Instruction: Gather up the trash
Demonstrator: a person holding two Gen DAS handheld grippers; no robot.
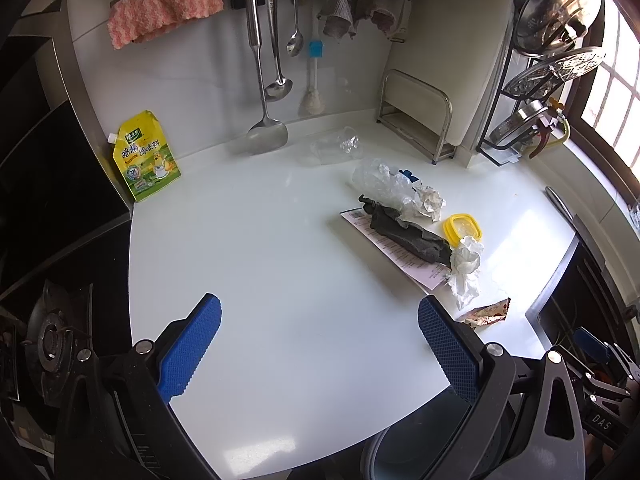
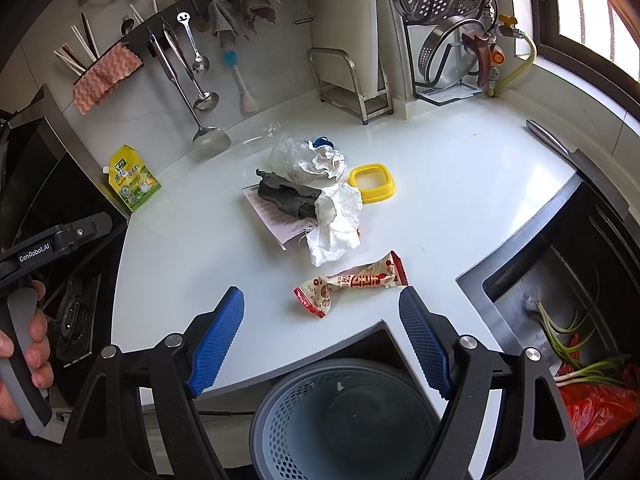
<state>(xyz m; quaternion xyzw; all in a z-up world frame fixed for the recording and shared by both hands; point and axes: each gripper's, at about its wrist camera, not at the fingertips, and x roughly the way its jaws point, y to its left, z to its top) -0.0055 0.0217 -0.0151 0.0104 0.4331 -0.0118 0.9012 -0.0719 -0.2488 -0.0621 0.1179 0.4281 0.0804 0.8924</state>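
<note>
Both the left gripper (image 1: 320, 344) and the right gripper (image 2: 322, 336) hover wide and empty; the snack wrapper (image 2: 351, 282) lies just beyond the right, above the basket (image 2: 280, 436); a shallow pinch may skid it off the counter (image 2: 460, 200).

Two crumpled tissues (image 2: 336, 220), one snack wrapper (image 2: 352, 282), one yellow lid (image 2: 372, 184), one seasoning pouch (image 2: 132, 180), one bin (image 2: 344, 420).

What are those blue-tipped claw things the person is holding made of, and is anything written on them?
Each gripper, left and right, has two black plastic arms with silver pivot bolts, ending in blue fingers with a bumpy rubbery grid. The left one's handle is grey and black, marked "GenRobot.AI".
</note>
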